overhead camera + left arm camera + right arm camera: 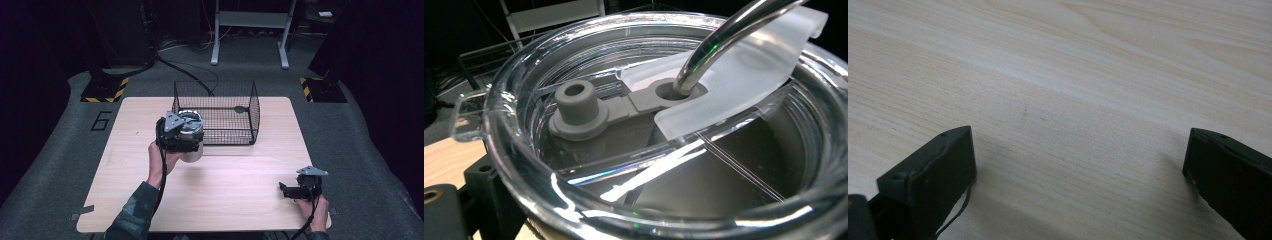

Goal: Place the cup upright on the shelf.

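A pale tumbler [193, 153] with a clear lid [649, 150] is held near the front left corner of a black wire basket [215, 112]. It seems lifted a little off the table. My left gripper [180, 139] is shut on the tumbler's upper body, and one black finger [481, 192] shows beside the rim. A metal straw [724, 35] passes through a grey rubber stopper [576, 107] in the lid. My right gripper [286, 190] rests low at the table's front right. In the right gripper view that gripper [1078, 170] is open over bare wood.
The light wooden table [235, 170] has free room in its middle and front. The wire basket is open at the top and stands at the back centre, with a small dark item inside. A white metal frame [250, 30] stands on the floor beyond.
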{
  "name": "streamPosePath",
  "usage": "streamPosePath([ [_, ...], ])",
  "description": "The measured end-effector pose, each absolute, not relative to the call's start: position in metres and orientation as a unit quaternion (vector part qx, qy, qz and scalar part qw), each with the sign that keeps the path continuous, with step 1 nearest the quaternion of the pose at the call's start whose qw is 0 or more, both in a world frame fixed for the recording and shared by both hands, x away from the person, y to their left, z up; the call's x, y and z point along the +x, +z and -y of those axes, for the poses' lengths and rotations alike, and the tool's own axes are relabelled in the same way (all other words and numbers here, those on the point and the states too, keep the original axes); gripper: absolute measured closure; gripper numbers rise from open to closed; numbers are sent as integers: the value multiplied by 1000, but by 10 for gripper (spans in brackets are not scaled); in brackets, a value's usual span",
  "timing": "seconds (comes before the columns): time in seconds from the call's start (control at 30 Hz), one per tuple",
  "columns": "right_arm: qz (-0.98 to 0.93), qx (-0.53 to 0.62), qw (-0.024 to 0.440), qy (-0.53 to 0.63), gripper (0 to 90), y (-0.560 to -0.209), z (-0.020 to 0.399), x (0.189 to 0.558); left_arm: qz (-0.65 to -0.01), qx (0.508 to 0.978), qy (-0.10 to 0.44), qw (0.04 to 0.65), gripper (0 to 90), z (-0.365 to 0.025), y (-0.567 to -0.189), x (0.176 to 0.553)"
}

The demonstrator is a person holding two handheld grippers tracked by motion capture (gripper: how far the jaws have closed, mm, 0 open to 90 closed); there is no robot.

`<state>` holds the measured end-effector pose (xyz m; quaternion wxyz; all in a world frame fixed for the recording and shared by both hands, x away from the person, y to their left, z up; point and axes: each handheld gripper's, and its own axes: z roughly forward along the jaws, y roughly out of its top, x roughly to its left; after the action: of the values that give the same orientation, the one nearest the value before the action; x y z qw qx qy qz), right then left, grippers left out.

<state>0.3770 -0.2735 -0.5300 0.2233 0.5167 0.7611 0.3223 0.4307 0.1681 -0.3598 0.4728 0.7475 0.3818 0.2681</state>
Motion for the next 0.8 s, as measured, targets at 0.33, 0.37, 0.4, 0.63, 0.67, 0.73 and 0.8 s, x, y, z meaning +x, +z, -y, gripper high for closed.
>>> streamPosePath([
  [0.33,-761,517,223,322,1,-530,273,377,-377,748,260,481,42,-165,-347,438],
  [0.37,-761,517,223,322,2,-530,273,377,-376,748,260,480,42,-165,-345,439],
  [0.4,-761,517,223,322,1,-530,273,377,-375,748,261,482,42,-164,-343,440],
  [0.63,-761,517,223,322,1,-530,273,377,-373,748,261,484,42,-161,-330,448],
  [0.67,-762,516,223,322,2,-530,274,377,-370,748,261,485,42,-159,-327,451],
  [0.73,-761,516,223,322,2,-530,273,377,-370,748,265,483,42,-158,-324,454],
  [0.8,-761,517,223,322,2,-530,273,377,-371,747,263,485,42,-157,-321,458],
])
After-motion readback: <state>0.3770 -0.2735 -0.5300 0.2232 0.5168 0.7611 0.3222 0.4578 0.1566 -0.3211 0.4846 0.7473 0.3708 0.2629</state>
